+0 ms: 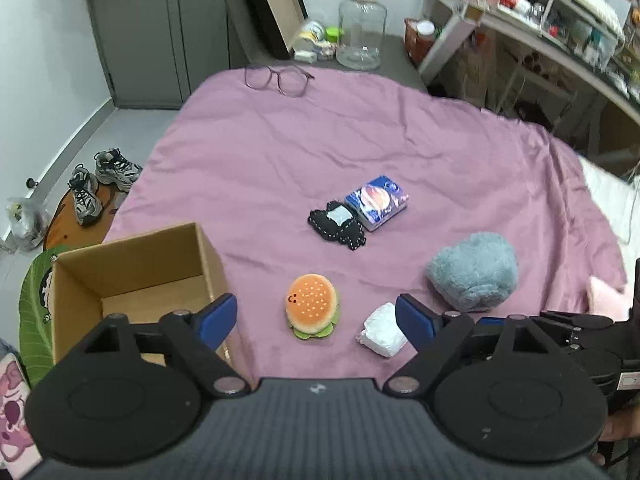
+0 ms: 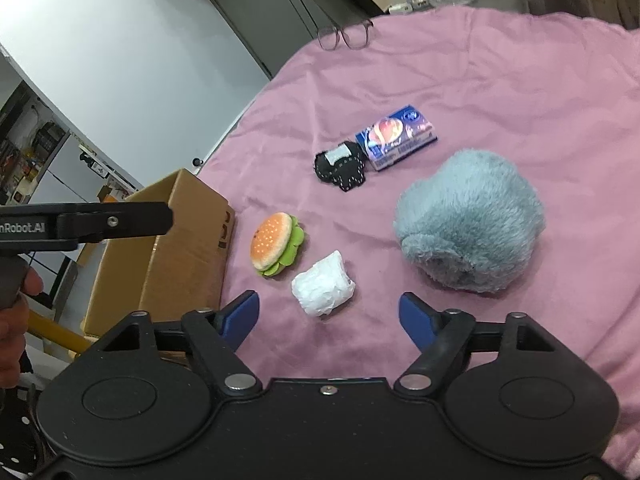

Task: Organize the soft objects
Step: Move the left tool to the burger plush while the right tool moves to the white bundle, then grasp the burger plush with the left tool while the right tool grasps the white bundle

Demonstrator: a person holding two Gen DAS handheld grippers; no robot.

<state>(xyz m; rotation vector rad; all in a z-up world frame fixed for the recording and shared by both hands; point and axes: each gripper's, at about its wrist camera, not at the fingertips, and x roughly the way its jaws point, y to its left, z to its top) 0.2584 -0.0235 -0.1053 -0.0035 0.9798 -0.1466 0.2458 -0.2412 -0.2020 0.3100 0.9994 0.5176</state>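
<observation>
At the lower left of your left wrist view sits the cardboard box (image 1: 132,280), open at the top. The part of its floor that shows is bare, so as far as you can see nothing has been put away yet; the near corner is hidden behind your gripper. In the right wrist view the same box sits at left centre, partly behind the black bar of your other tool.

Moving right, every soft thing lies loose on the pink bedspread (image 1: 280,152). The burger plush (image 1: 312,306) rests low in the centre, just right of the box. The white wrapped bundle (image 1: 383,330) is beside it, lower centre-right. Above them, mid-frame, the black stitched plush (image 1: 338,225) touches the blue tissue pack (image 1: 377,201). Further right, the grey furry plush (image 1: 474,270) is the largest piece. At the far right edge a pink soft thing (image 1: 606,298) peeks in; you cannot tell what it is.

Your left gripper (image 1: 316,318) has its jaws spread wide and empty, with the burger framed between them. Your right gripper (image 2: 328,316) is likewise spread and empty, the white bundle just ahead of it.

So the job looks to be at its very start: roughly five or six pieces remain, the burger being the likeliest first pick.
</observation>
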